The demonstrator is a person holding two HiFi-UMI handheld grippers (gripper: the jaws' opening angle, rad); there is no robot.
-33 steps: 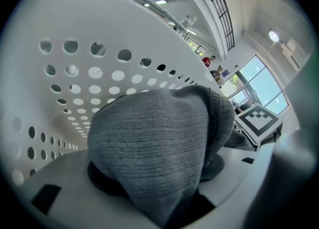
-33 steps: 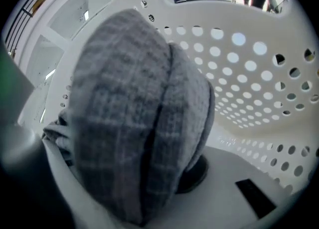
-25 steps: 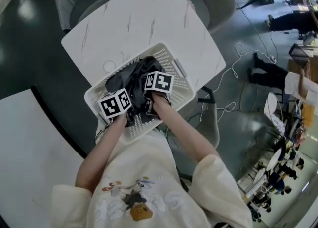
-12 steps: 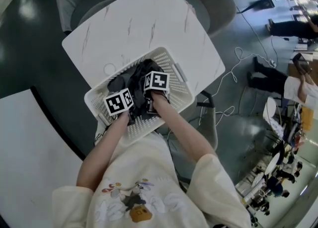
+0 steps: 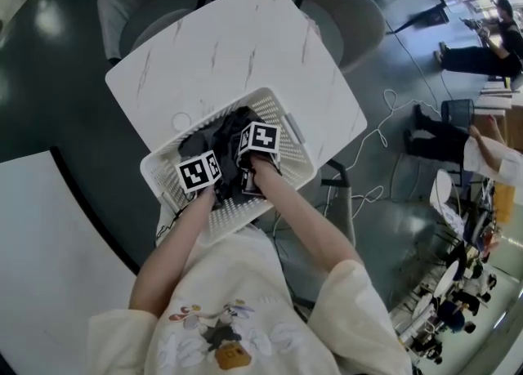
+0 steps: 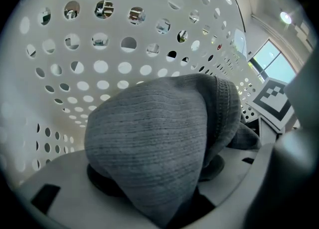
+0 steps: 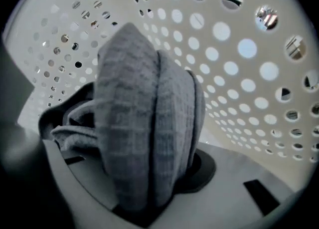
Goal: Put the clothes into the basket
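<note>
The basket (image 5: pixel 294 157) sits on the white bench (image 5: pixel 229 38), close to the near edge. The clothes (image 5: pixel 225 132) are already inside it, in a dark grey heap. Both grippers point down into the basket, side by side and on top of the heap.

The left gripper (image 6: pixel 159 173) has a thick lump of grey cloth squeezed between its jaws. The lump fills the gap from one pad to the other, so this one is pinching the clothes. The basket wall with its round holes is right behind the lump.

The right gripper (image 7: pixel 134 168) has a folded strip of the same grey cloth standing between its jaws. The strip runs long-ways straight out from the jaws, toward the basket wall. These jaws have just been opening. The cloth is between them, but it looks loose on one side, so I think they are no longer gripping it.

So the cloth lies straight in front of each pair of jaws, not off to a side. I think the next move is to let go fully and lift straight up, so no fold drags out.

Compared with a second ago, both grippers are in about the same spot in the basket and the heap looks the same.
</note>
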